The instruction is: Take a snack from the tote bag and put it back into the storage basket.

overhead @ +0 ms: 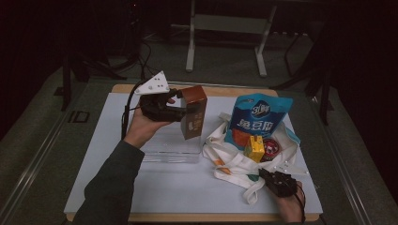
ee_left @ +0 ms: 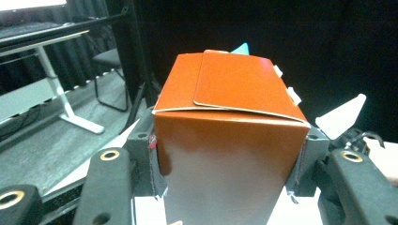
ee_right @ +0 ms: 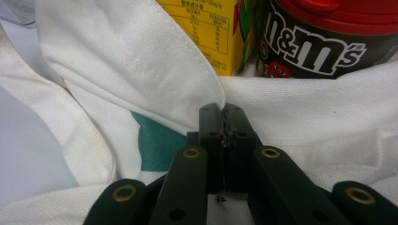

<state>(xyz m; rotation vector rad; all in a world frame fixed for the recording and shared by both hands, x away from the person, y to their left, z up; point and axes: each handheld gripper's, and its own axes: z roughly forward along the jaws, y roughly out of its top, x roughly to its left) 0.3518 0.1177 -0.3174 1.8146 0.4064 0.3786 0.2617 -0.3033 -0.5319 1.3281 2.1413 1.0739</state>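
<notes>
- the left gripper had its jaws clamped on the two sides of a brown carton, which was held clear above the worktop, upright with a slight tilt.
- in the left gripper view the brown carton sat squarely between the jaws, its folded top flap facing the camera.
- the right gripper had its jaws pinched tight on the edge of the white cloth bag; whether a fold of cloth lay between the pads could not be told.
- in the high view the right gripper sat at the near edge of the white cloth bag, well apart from the left gripper.
- the bag lay on the worktop, holding a blue snack pouch, a yellow box and a red-lidded candy tub just beside the box.
- a clear tray lay under the lifted carton.
</notes>
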